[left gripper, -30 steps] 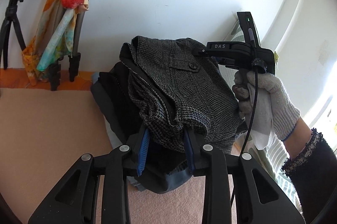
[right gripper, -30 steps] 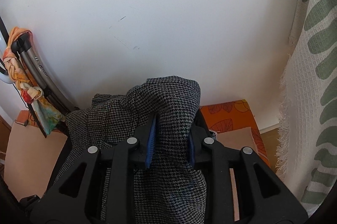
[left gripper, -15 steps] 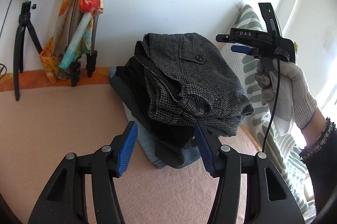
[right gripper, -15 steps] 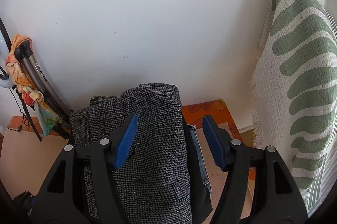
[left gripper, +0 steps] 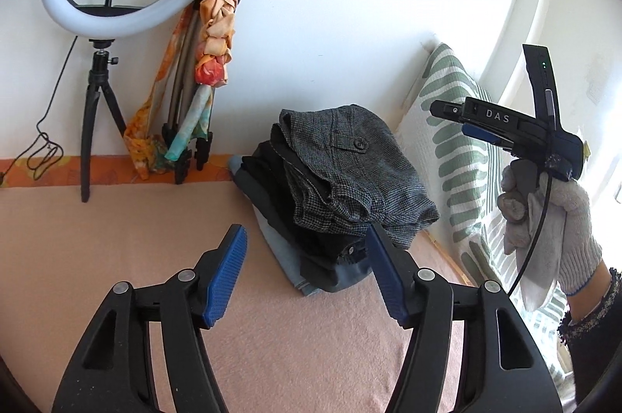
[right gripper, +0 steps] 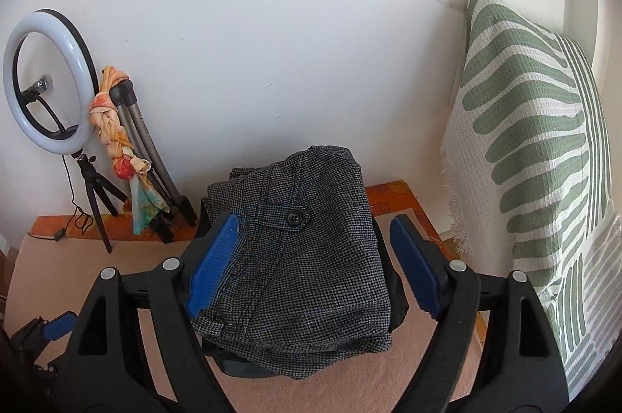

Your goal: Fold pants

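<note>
From the left wrist, the left gripper (left gripper: 305, 271) hangs with jaws wide apart, just short of the folded grey pants (left gripper: 352, 166) topping a clothes stack (left gripper: 311, 242) beside the striped cushion (left gripper: 451, 148); pink bedding (left gripper: 116, 230) spreads bare leftward. From the right wrist, the right gripper (right gripper: 317, 267) hovers spread above the pants (right gripper: 307, 257), touching nothing, cushion (right gripper: 536, 156) close alongside.

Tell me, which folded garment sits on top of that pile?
The grey houndstooth pants with the buttoned pocket flap; black garments and blue jeans lie beneath.
</note>
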Demonstrator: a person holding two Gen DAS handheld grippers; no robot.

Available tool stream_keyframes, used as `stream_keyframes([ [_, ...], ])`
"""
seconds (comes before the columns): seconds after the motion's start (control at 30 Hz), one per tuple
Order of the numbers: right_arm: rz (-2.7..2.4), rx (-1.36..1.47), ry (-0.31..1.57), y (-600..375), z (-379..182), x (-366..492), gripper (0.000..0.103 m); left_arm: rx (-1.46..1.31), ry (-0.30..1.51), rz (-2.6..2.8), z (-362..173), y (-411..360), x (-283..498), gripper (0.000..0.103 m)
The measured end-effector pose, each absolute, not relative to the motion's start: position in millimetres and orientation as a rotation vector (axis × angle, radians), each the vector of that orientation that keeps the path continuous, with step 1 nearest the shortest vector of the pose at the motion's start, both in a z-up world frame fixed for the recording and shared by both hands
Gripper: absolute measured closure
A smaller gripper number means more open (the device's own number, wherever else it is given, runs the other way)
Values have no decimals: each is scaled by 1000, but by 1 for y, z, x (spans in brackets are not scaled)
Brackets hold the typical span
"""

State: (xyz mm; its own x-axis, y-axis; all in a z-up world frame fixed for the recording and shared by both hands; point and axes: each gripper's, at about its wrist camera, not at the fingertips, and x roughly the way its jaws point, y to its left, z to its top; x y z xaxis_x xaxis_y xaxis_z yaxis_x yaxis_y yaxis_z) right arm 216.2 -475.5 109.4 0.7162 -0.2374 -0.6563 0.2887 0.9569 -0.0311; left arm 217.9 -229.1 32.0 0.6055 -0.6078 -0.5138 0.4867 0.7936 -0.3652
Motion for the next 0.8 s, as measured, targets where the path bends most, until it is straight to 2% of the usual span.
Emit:
stream_keyframes([
  [0.57,-319,81,656,-367,107,112,13,-84,594,-607,53,-164,155,36],
  [0.8,-331,65,640,-341,93,82,13,-10,553,-603,55,-155,126,22],
])
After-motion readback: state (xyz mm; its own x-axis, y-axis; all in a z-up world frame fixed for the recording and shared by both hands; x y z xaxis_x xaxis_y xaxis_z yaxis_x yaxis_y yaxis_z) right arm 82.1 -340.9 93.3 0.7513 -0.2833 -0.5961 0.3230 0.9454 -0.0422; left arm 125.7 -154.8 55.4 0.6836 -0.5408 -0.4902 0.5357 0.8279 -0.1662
